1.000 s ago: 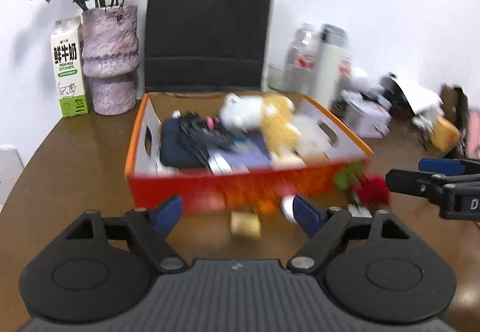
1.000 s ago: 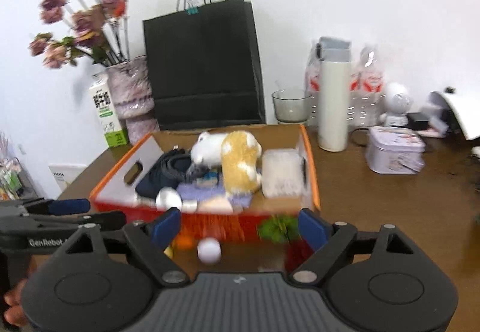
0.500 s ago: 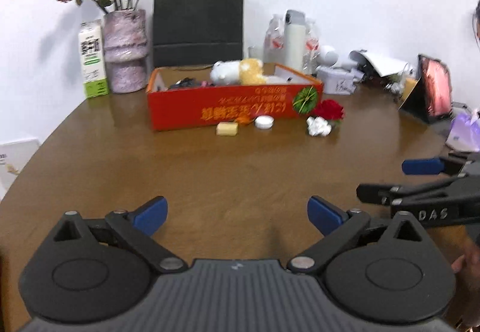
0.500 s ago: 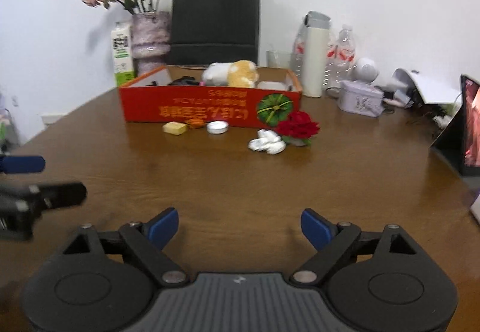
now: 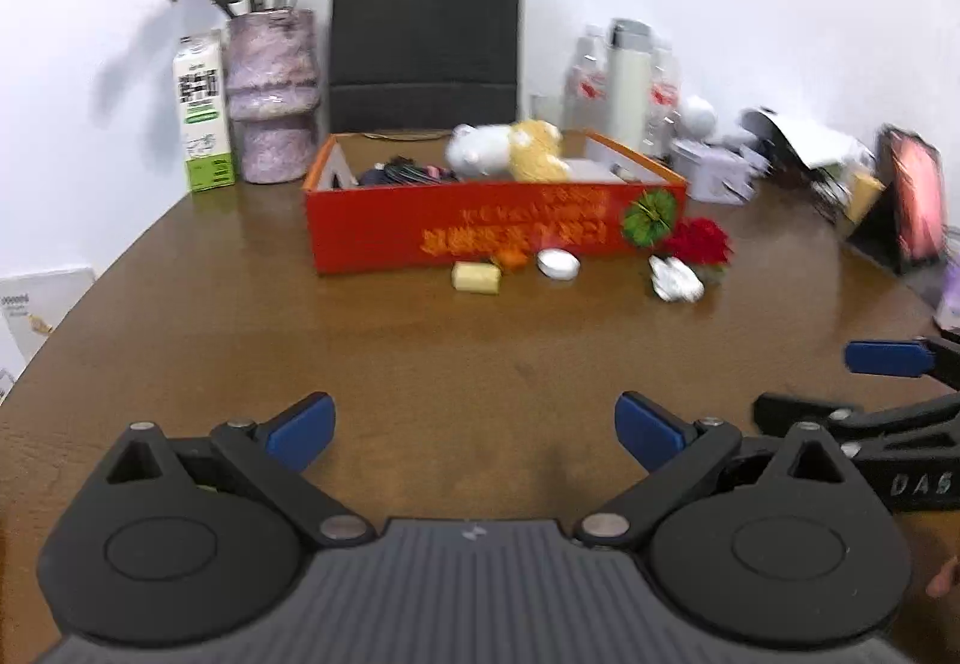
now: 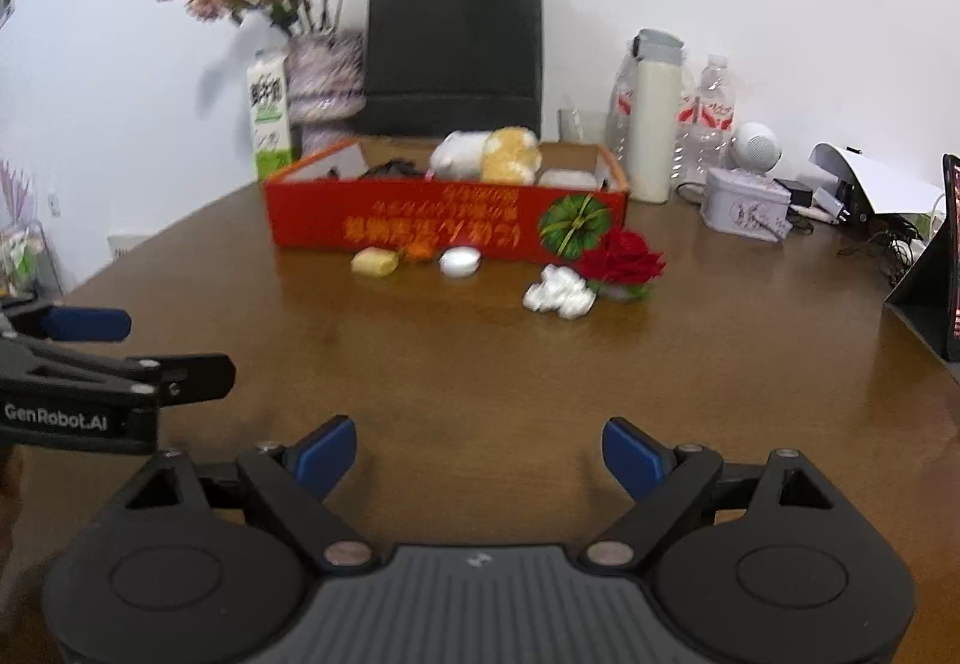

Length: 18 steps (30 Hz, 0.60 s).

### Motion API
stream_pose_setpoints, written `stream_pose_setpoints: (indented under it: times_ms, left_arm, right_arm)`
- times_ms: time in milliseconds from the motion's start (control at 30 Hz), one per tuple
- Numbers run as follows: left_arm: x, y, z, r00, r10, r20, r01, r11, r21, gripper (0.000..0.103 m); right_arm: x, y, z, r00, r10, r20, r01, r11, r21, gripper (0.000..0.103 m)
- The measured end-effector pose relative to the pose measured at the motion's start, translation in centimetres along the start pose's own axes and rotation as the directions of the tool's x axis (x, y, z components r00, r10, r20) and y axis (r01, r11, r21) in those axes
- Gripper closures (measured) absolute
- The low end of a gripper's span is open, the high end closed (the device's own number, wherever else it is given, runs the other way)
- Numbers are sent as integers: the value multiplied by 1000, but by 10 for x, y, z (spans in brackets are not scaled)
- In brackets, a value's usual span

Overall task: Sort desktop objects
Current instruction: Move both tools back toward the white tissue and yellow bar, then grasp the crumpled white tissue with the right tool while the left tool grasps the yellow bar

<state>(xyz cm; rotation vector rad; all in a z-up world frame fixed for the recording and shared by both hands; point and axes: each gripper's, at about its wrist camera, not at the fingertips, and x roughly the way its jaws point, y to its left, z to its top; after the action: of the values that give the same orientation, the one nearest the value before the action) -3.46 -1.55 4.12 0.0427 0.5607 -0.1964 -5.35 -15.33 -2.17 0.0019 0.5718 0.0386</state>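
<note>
An orange-red cardboard box (image 5: pixel 480 238) (image 6: pixel 444 229) stands at the far middle of the brown table, with plush toys (image 5: pixel 510 156) and dark items inside. In front of it lie a yellow block (image 5: pixel 476 277) (image 6: pixel 374 262), a small orange piece (image 6: pixel 418 251), a white round lid (image 5: pixel 558 263) (image 6: pixel 459 262), crumpled white paper (image 5: pixel 675 280) (image 6: pixel 558 295) and a red rose (image 5: pixel 699 241) (image 6: pixel 624 259). My left gripper (image 5: pixel 474 430) is open and empty over bare table, well short of them. My right gripper (image 6: pixel 480 454) is open and empty beside it.
Along the back wall stand a milk carton (image 5: pixel 204 123), a vase of dried flowers (image 5: pixel 273 93), a black paper bag (image 5: pixel 426 39), a white flask (image 6: pixel 654 117) and water bottles. A tin (image 6: pixel 744 205), cables and a propped tablet (image 6: pixel 951 268) crowd the right edge.
Both grippers have pulled back from right over the box to the near part of the table. The left jaws have spread a little wider.
</note>
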Motion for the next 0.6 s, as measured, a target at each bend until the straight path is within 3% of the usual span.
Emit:
stream_pose_setpoints:
  times_ms: [233, 333, 400, 467, 533, 600]
  left_arm:
    - [56, 0, 30, 1000, 7, -5, -7, 1000, 14, 1]
    - [93, 3, 51, 1000, -12, -18, 12, 1000, 22, 11]
    - [116, 5, 62, 999, -11, -30, 12, 1000, 25, 18]
    - [136, 9, 70, 999, -15, -46, 16, 1000, 25, 21]
    - [149, 12, 73, 998, -43, -55, 44, 999, 12, 25]
    - [160, 14, 74, 995, -70, -75, 70, 997, 10, 40]
  right_arm:
    - [58, -31, 47, 999, -40, 9, 40, 999, 21, 16]
    - [93, -39, 61, 999, -42, -22, 43, 999, 26, 20]
    - [116, -43, 65, 997, -42, -64, 45, 998, 46, 37]
    - [134, -47, 66, 995, -32, -93, 39, 996, 74, 46]
    - [143, -47, 63, 995, -27, -97, 35, 996, 76, 48]
    - [150, -42, 59, 994, -52, -93, 56, 998, 37, 66]
